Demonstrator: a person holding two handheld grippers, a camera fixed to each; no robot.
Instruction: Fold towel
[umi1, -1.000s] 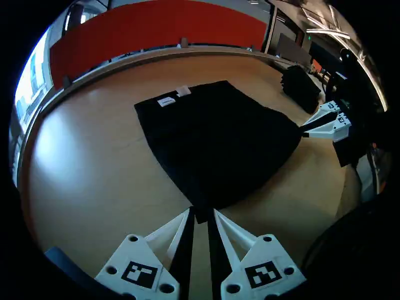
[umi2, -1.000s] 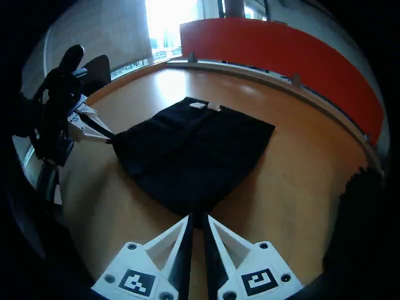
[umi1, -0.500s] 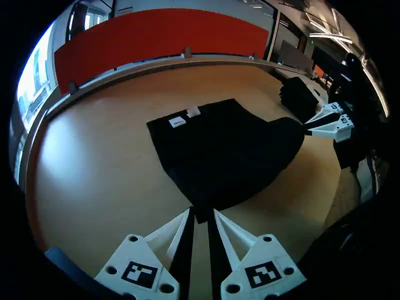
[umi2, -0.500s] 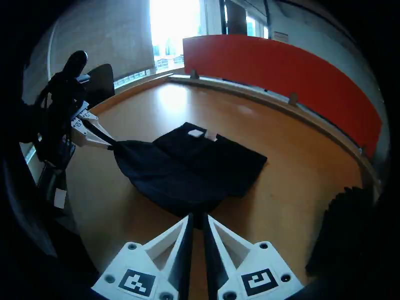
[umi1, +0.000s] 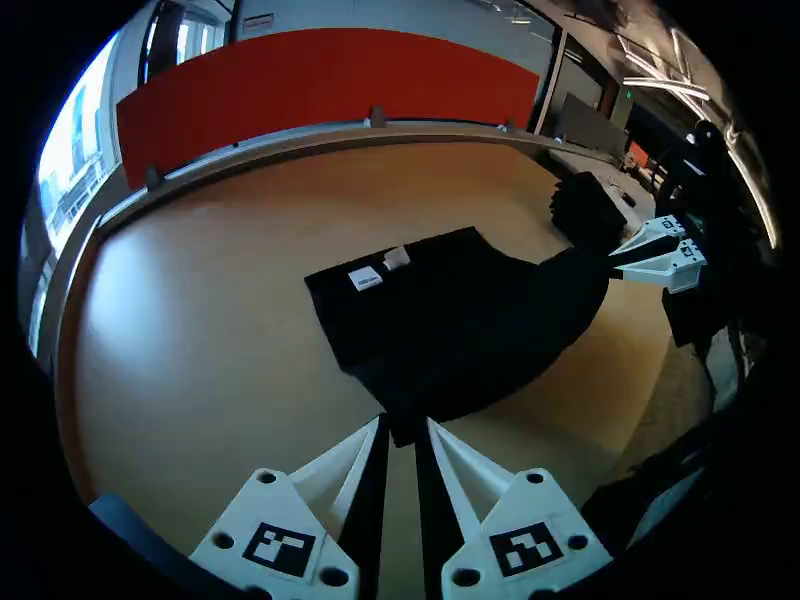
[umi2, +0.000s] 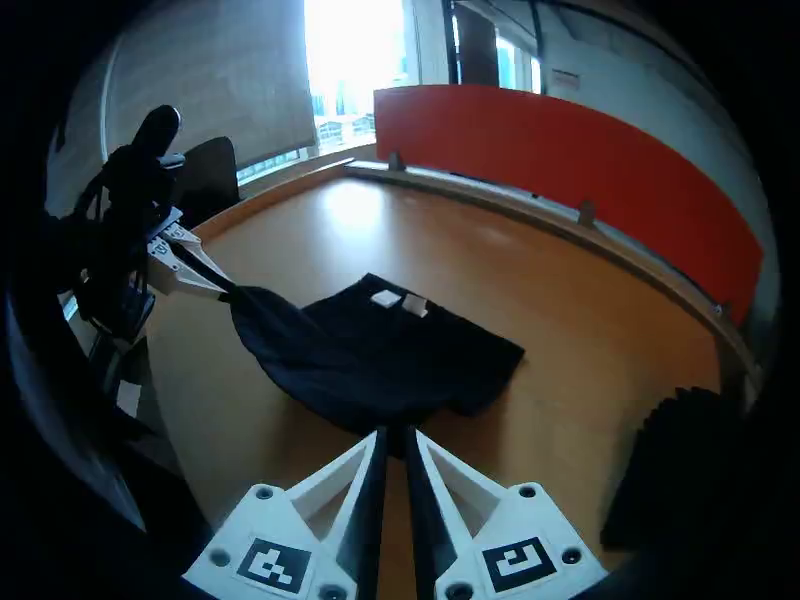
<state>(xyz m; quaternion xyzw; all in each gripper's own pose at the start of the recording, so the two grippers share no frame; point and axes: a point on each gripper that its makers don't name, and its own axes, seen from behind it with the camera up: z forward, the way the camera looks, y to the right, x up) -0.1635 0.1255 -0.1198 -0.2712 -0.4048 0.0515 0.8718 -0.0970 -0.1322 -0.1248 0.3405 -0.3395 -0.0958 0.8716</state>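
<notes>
The towel (umi1: 470, 320) is showing black, its 2 tags (umi1: 363, 278) white; the table (umi1: 200, 340) is glowing tan, the partition (umi1: 320, 80) red; the left gripper (umi1: 400, 425) and right gripper (umi2: 392, 435) are showing white with black-and-white square markers (umi1: 280, 550).

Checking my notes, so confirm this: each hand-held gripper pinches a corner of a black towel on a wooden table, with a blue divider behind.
The divider is red, not blue; the left gripper view shows it. The rest holds: the left hand-held gripper and right hand-held gripper each pinch a corner of the black towel on the wooden table.
</notes>
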